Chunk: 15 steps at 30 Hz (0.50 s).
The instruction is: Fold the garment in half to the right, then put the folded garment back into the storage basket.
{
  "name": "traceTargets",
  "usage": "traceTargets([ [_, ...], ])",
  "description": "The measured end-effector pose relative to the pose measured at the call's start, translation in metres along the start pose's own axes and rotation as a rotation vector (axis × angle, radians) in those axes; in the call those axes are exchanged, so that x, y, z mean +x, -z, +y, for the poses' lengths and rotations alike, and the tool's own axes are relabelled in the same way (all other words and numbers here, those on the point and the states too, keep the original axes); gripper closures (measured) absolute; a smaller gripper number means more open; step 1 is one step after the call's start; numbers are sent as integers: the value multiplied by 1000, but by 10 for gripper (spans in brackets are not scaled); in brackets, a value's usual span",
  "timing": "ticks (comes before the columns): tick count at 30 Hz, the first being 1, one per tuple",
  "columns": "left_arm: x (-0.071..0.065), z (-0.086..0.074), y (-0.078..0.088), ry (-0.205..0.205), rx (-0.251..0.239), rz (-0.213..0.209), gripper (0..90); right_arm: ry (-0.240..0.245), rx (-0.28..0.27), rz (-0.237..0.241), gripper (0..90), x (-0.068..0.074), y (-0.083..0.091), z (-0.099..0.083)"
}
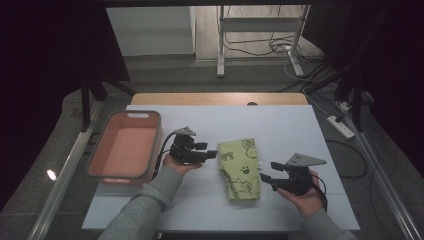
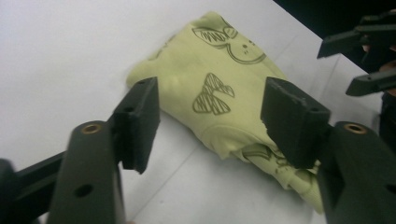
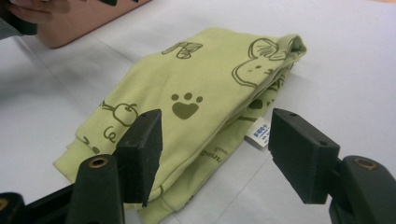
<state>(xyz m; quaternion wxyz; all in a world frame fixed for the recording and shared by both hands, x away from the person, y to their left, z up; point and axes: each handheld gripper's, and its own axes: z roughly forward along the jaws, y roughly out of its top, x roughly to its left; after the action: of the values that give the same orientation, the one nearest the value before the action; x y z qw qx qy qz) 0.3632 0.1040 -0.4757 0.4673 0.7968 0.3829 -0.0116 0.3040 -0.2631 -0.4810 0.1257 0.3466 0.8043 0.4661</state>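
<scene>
Over at the left of the high view sits the pink basket [image 1: 102, 150], nothing in it that I can see. Next along, the left gripper [image 1: 211, 151] hovers just beside the folded garment's left edge, jaws apart, nothing between them. Centre of the frame, there's the prize: the yellow-green cloth [image 1: 240, 169], printed with paws and bunnies, lying folded flat on the white tabletop [image 1: 280, 125]. In the right gripper view its layers are stacked neatly, a small label [image 3: 259, 132] poking out at the side. On the right, the right gripper [image 1: 266, 171] faces the cloth's other edge, jaws spread too, holding nothing. My read: the folding looks finished and both grippers are off it; what's left, likely, is moving the bundle into the basket.
</scene>
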Motion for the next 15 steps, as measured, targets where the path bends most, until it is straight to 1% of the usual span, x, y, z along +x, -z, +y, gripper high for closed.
traceTargets([
  [2, 0, 1, 0, 12, -3, -3, 344, 0, -4, 2, 363, -1, 1, 0],
  [6, -1, 2, -3, 24, 9, -18, 317, 3, -7, 2, 363, -2, 2, 0],
  [15, -2, 2, -10, 61, 17, -25, 278, -3, -11, -8, 364, -4, 6, -2],
])
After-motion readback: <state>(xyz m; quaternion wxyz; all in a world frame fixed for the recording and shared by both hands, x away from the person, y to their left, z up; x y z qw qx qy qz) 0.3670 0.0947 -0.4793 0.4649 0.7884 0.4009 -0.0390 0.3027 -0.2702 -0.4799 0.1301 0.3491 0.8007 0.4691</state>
